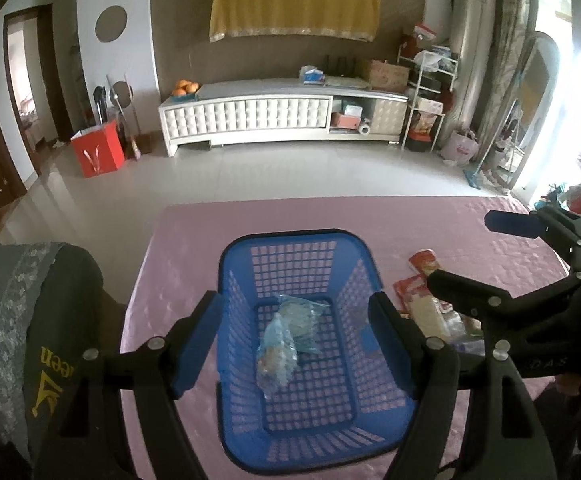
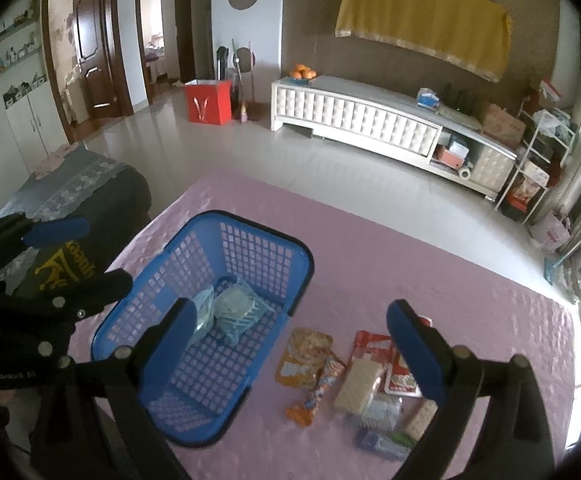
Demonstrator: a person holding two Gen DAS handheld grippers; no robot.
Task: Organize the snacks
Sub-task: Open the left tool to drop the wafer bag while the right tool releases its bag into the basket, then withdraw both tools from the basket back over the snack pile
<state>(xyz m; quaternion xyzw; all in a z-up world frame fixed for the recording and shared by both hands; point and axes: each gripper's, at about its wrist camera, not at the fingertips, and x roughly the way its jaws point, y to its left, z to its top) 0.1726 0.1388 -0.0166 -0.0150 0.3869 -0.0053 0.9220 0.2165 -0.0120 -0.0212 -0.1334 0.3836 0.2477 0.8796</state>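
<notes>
A blue plastic basket [image 1: 290, 237] [image 2: 194, 248] stands on the pink tablecloth [image 1: 430, 220]. Inside it lie two clear blue snack packets [image 1: 280, 340] [image 2: 234, 312]. My left gripper [image 1: 294, 344] [image 2: 86, 256] hovers open above the basket, nothing between its blue pads. To the right of the basket, several snacks lie loose on the cloth: an orange packet [image 2: 302, 356], a long orange wrapper [image 2: 322, 388], a wafer pack [image 2: 360, 384] [image 1: 426, 312] and a red packet [image 2: 374, 348]. My right gripper [image 2: 296, 344] [image 1: 486, 260] hangs open above them, holding nothing.
A chair with a dark cover and yellow lettering [image 1: 50, 340] stands against the table's left side. Beyond the far table edge [image 1: 330, 200] lies tiled floor, with a white cabinet [image 1: 282, 116] and a red bag [image 1: 98, 152] by the wall.
</notes>
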